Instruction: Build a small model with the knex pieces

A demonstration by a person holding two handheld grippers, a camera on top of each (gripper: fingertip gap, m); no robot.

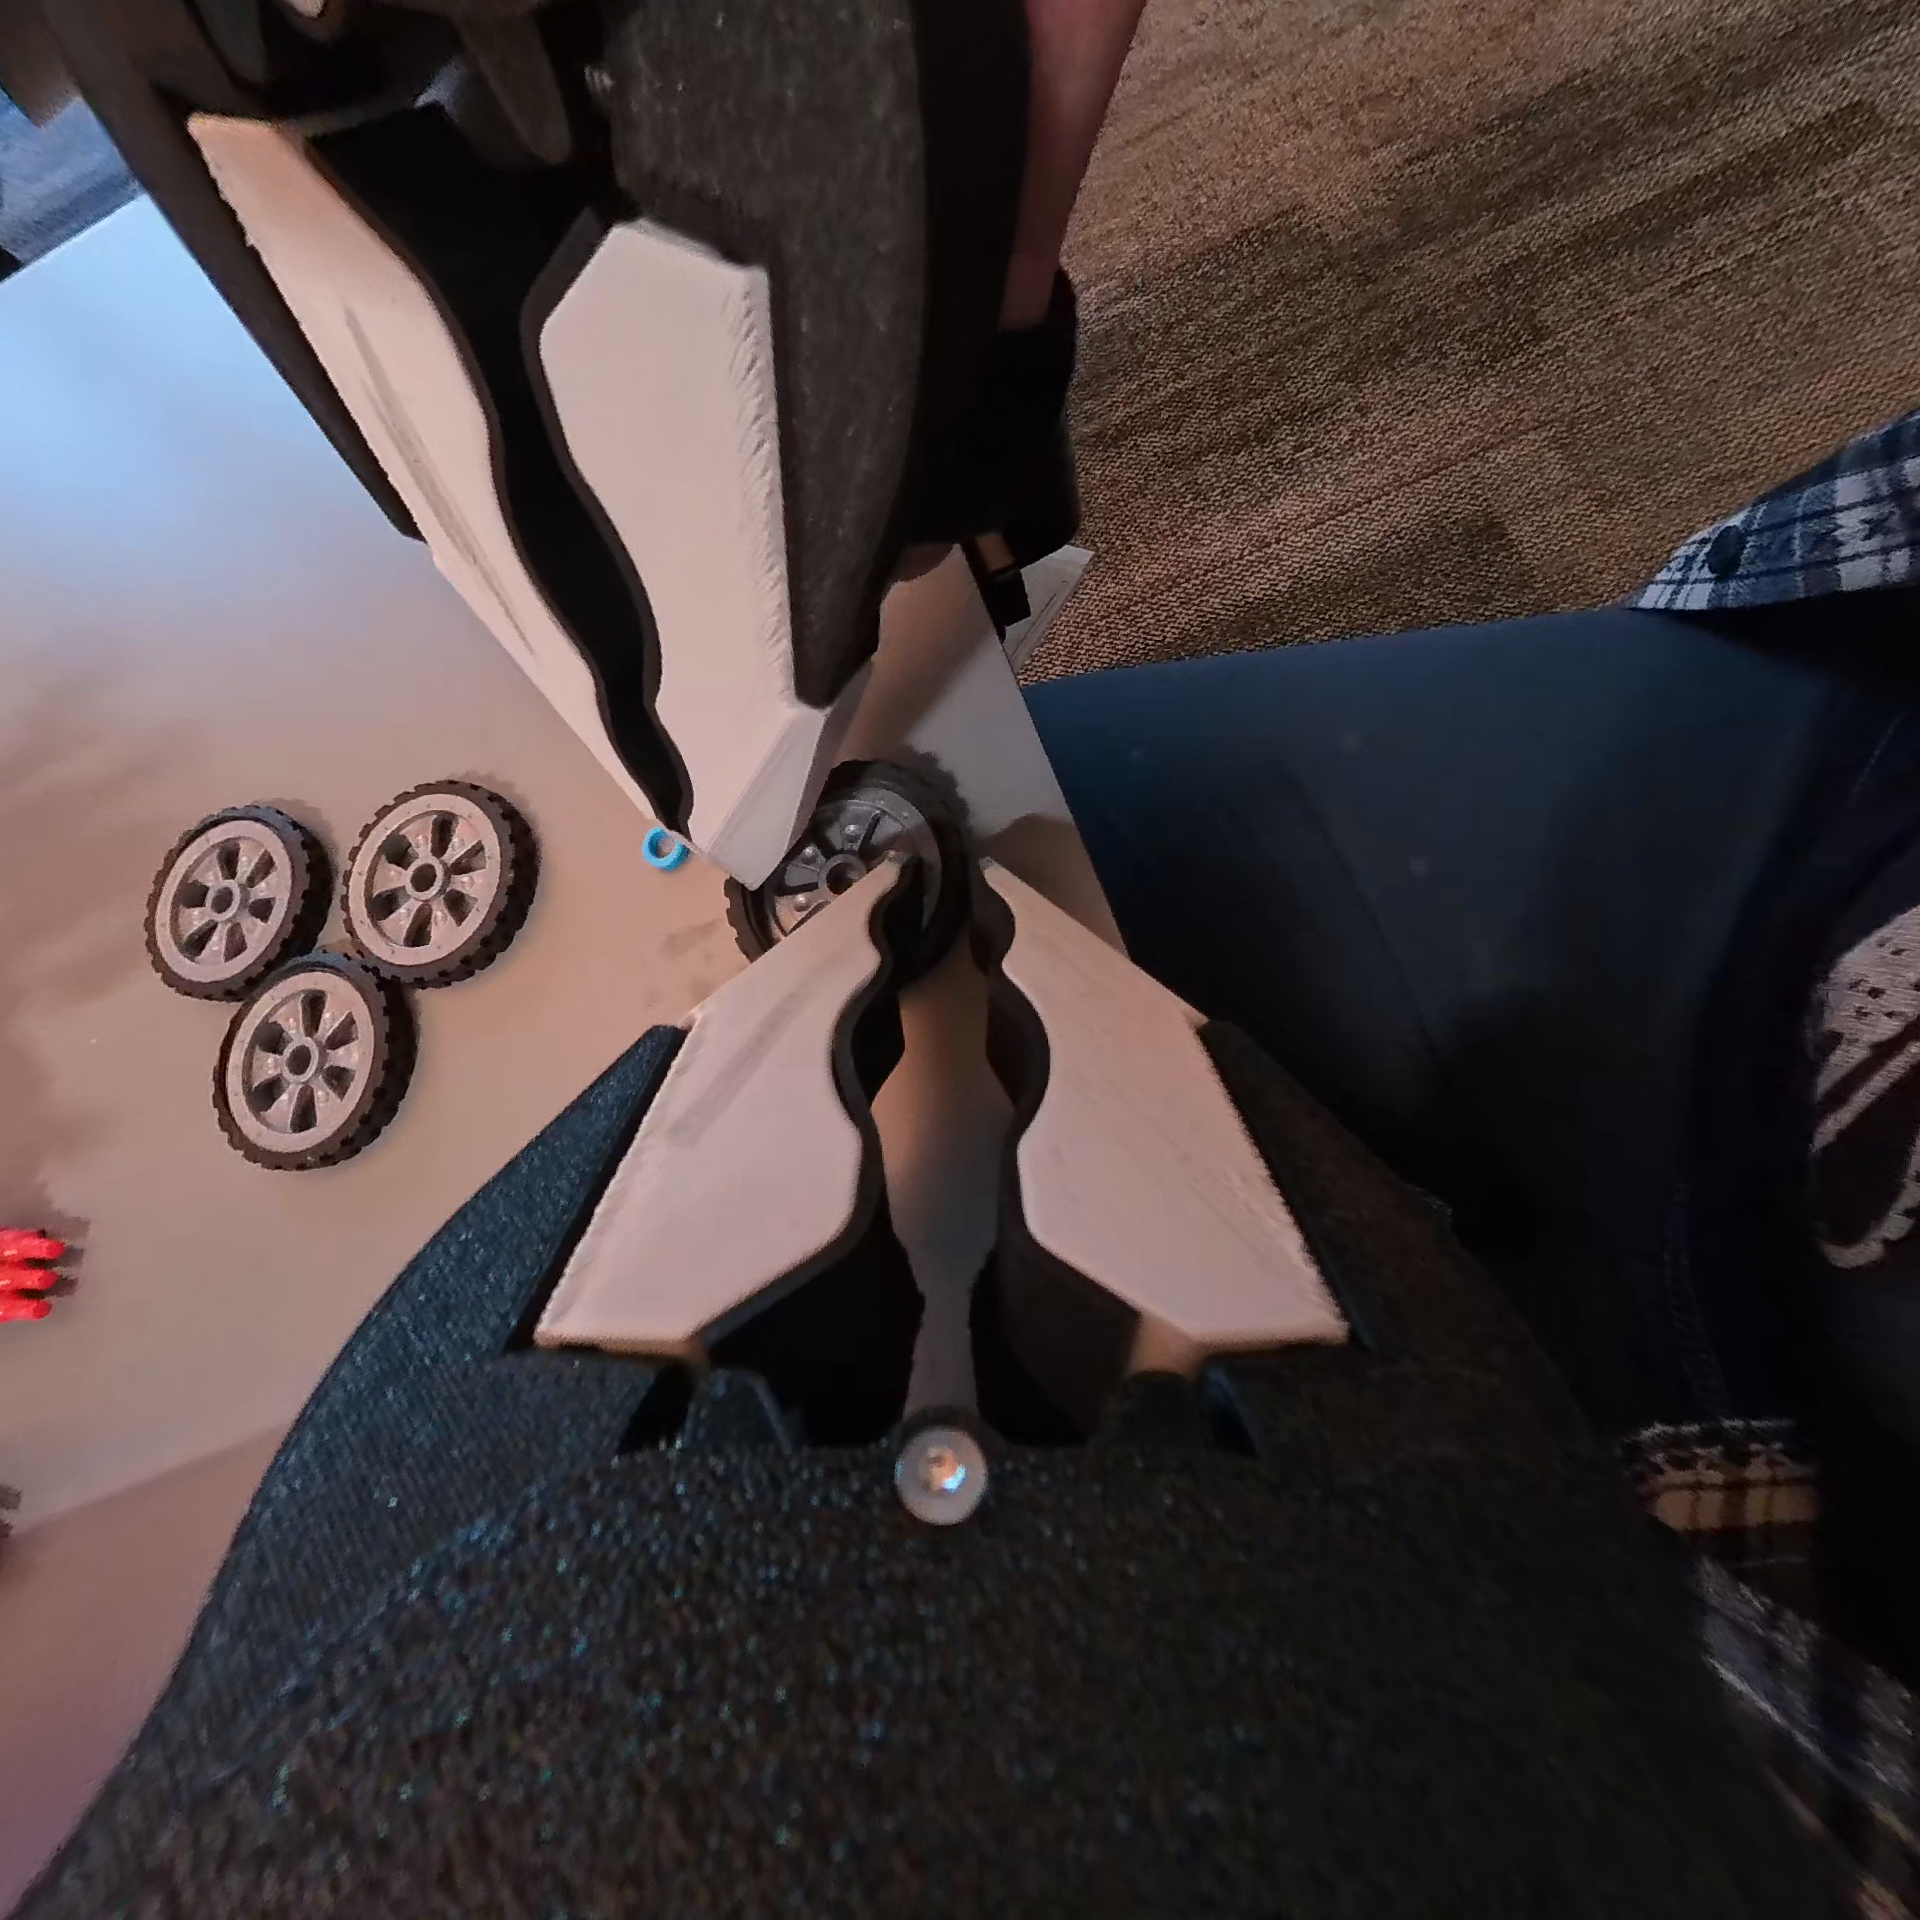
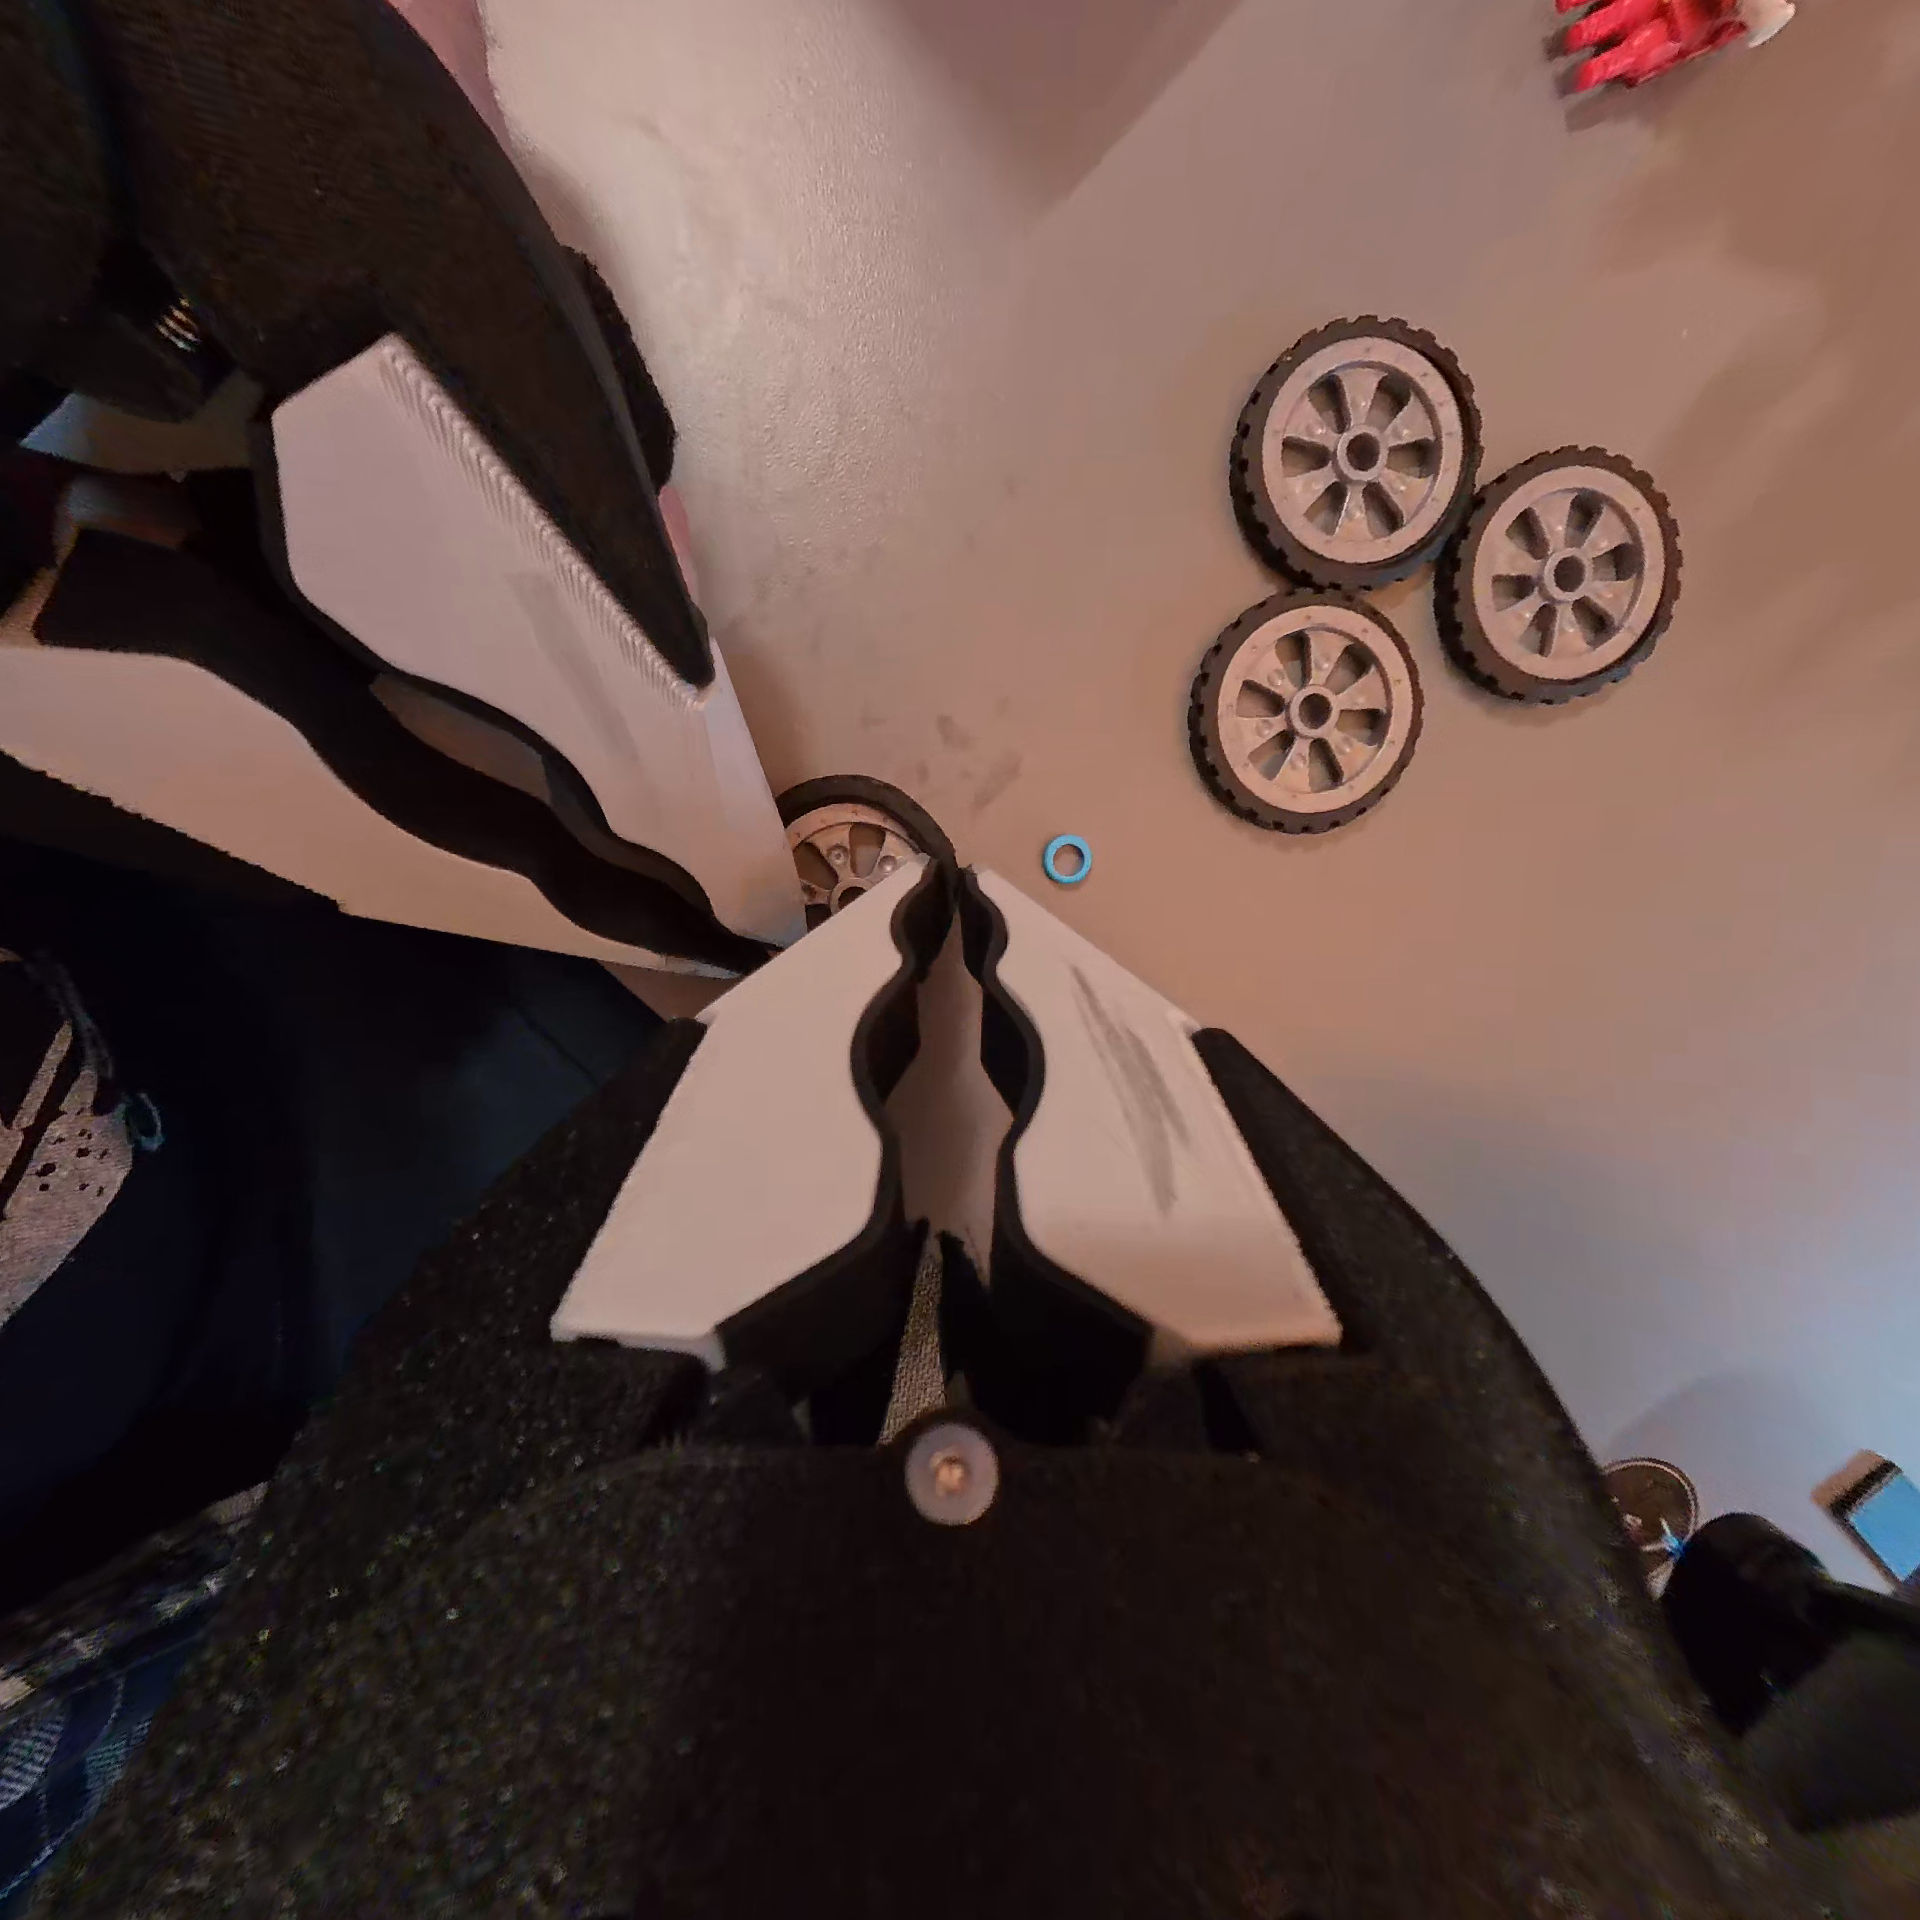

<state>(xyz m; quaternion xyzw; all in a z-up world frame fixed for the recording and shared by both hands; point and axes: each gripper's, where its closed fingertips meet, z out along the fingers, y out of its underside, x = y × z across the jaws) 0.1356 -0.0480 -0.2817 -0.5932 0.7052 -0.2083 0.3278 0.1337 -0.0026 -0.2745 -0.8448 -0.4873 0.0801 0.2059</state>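
My left gripper (image 1: 943, 885) is shut on the black tyre of a small grey-spoked wheel (image 1: 847, 857), held just above the near edge of the grey table (image 1: 208, 540). My right gripper (image 2: 948, 876) is shut, with nothing visible between its pads. Its tips rest against that wheel (image 2: 847, 844). In the left wrist view the right gripper (image 1: 698, 831) comes down from the top. In the right wrist view the left gripper (image 2: 775, 933) comes in from the left. A small blue ring (image 2: 1067, 859) lies on the table beside the right fingertips; it also shows in the left wrist view (image 1: 665, 847).
Three more wheels (image 2: 1434, 582) lie flat in a cluster on the table (image 2: 1351, 1091); they also show in the left wrist view (image 1: 312, 966). Red parts (image 2: 1652, 36) lie at the far side. A person's dark-trousered leg (image 1: 1455, 935) and brown carpet (image 1: 1455, 312) lie past the table edge. Left tips to right tips: about 5 cm.
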